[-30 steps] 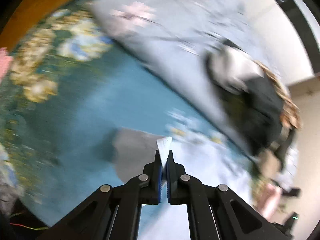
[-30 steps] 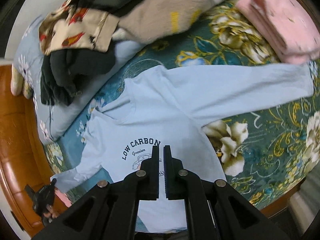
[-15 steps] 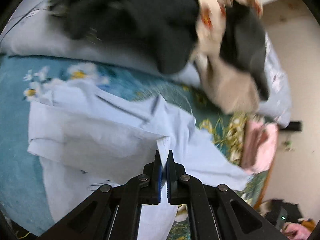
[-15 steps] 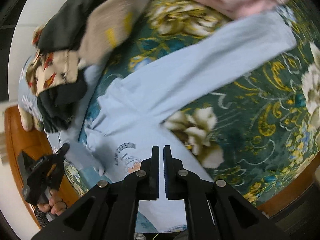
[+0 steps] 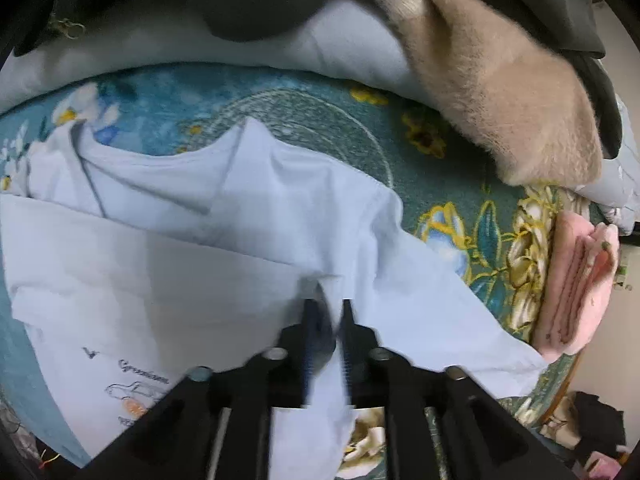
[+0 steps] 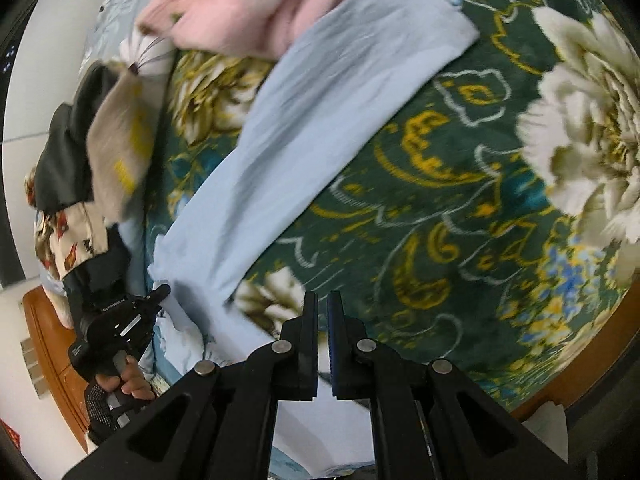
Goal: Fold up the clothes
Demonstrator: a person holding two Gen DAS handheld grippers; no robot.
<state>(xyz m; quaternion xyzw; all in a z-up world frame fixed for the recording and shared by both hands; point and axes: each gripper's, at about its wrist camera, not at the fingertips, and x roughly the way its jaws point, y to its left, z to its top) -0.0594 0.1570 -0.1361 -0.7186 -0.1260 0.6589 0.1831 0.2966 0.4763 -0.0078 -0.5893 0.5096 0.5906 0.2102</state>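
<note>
Looking along your left gripper (image 5: 327, 304), you see the shirt (image 5: 224, 216) spread close below, its sleeve folded across the chest, with part of the print showing at the lower left. The fingers stand a little apart and blurred, with pale cloth between them; whether they pinch it you cannot tell. Your right view gives what the left does not: the other sleeve (image 6: 320, 120) stretched flat and slanting up to its cuff, and, low at the left, your left hand (image 6: 128, 380) on its black grip beside the rumpled shirt body. Your right gripper (image 6: 322, 304) hovers over the blanket (image 6: 460, 208), its fingers set to a narrow slit with nothing between them.

The shirt lies on a dark green blanket with large cream flowers and gold scrollwork (it looks teal where it runs under the collar in the left view). A folded pink stack (image 5: 576, 284) sits at the blanket's right edge in the left view; in the right view it fills the top and touches or overlaps the cuff. A heap of clothes (image 5: 508, 92), tan fleece over black, rests on a pale pillow (image 5: 352, 44) behind the collar. Orange-brown wood (image 6: 48, 340) and a white wall (image 6: 48, 60) edge the right view.

Both views are smeared. The shirt hem is cut off behind the gripper bodies, and the print reads only in part.
</note>
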